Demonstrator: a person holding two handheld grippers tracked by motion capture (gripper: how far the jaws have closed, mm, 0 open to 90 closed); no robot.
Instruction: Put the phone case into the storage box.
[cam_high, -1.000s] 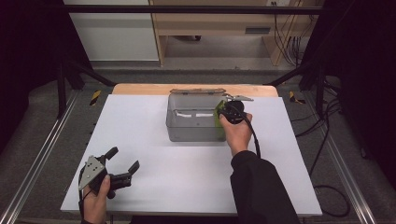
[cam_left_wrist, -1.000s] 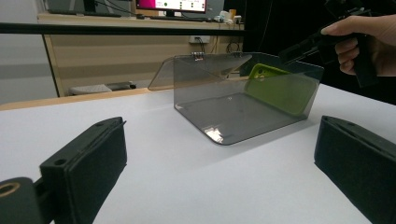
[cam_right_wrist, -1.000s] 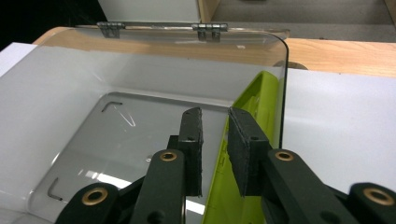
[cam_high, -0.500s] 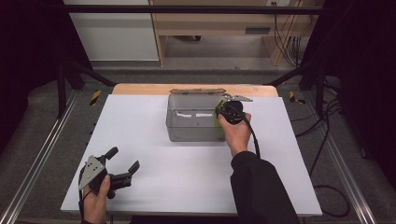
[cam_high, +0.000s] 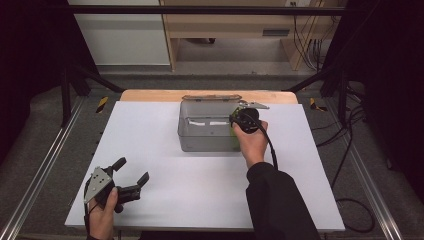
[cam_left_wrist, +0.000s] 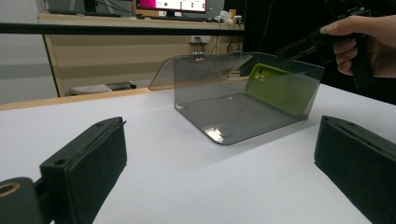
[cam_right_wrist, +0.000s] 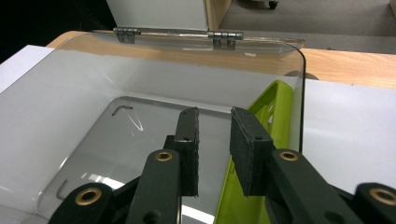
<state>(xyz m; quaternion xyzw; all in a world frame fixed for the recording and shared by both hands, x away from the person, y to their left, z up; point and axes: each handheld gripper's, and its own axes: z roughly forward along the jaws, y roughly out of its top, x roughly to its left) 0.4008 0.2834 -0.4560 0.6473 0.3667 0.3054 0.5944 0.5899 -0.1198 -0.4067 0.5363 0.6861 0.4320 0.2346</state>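
Note:
A clear plastic box (cam_high: 202, 137) with its hinged lid swung back stands at the middle back of the white table (cam_high: 150, 130). Inside it a lime-green flat piece (cam_right_wrist: 276, 105) leans on edge against the right wall (cam_left_wrist: 275, 88). My right gripper (cam_high: 236, 125) hangs over the box's right end, pointing down into it. Its jaws (cam_right_wrist: 215, 116) stand a narrow gap apart with nothing between the pads; the green piece lies beside and below the right one. My left gripper (cam_high: 130, 172) rests low at the table's front left, open and bare (cam_left_wrist: 219, 135), facing the box (cam_left_wrist: 224, 107).
The lid (cam_high: 210, 97) lies back over the wooden strip (cam_high: 150, 95) at the table's far edge. Metal rails (cam_high: 45, 160) run along both sides of the table. White surface stretches between the left gripper and the box.

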